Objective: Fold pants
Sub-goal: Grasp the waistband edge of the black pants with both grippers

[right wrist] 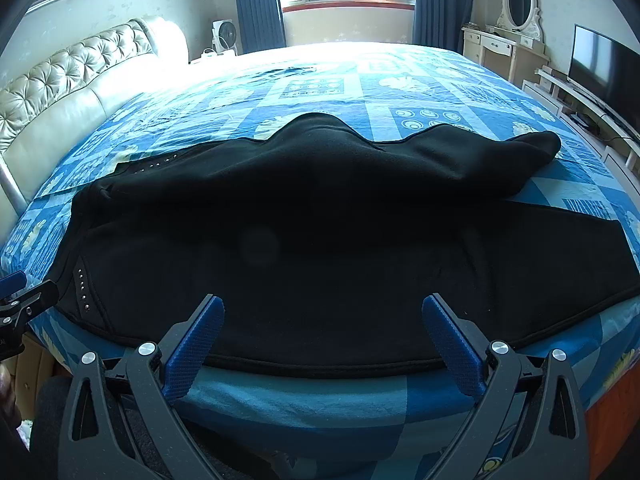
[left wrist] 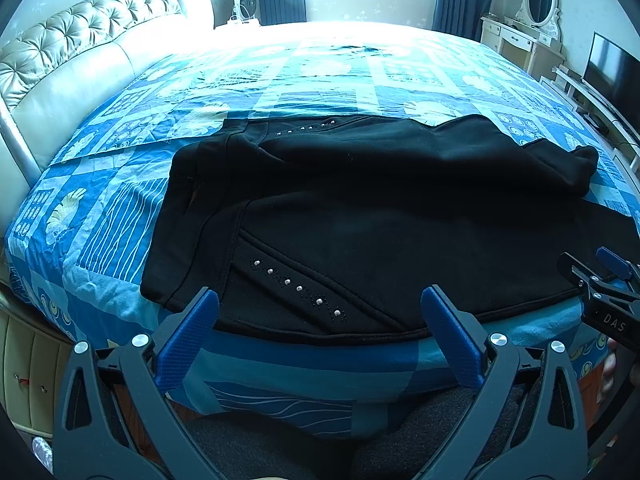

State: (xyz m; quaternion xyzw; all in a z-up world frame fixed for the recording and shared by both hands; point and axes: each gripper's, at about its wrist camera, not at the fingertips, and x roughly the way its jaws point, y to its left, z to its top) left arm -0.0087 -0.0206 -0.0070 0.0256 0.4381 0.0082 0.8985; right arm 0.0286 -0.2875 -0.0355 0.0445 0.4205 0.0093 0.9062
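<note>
- Pants [left wrist: 360,216], black, lie spread across the near edge of the bed [left wrist: 280,80], on its blue patterned cover; the waistband sits toward 9 o'clock and the legs run off toward 3 o'clock.
- Rhinestone studs [left wrist: 298,289] trim the nearer pocket seam, with a second row further back at about 12 o'clock in my left view.
- The farther leg is bunched and rumpled, its end rolled up at about 2 o'clock in both views.
- My left hand-held gripper [left wrist: 320,312] hovers at the bed's near edge with its blue pads spread wide, holding nothing; the hem of the pants lies just beyond the tips.
- My right hand-held gripper [right wrist: 322,320] is likewise wide open and empty, over the near hem further along the leg.
- Whether either set of pads touches the cloth, I cannot quite tell from these angles.
- A tufted headboard [right wrist: 72,80] stands at 10 o'clock, a television [right wrist: 600,64] at 2 o'clock.
</note>
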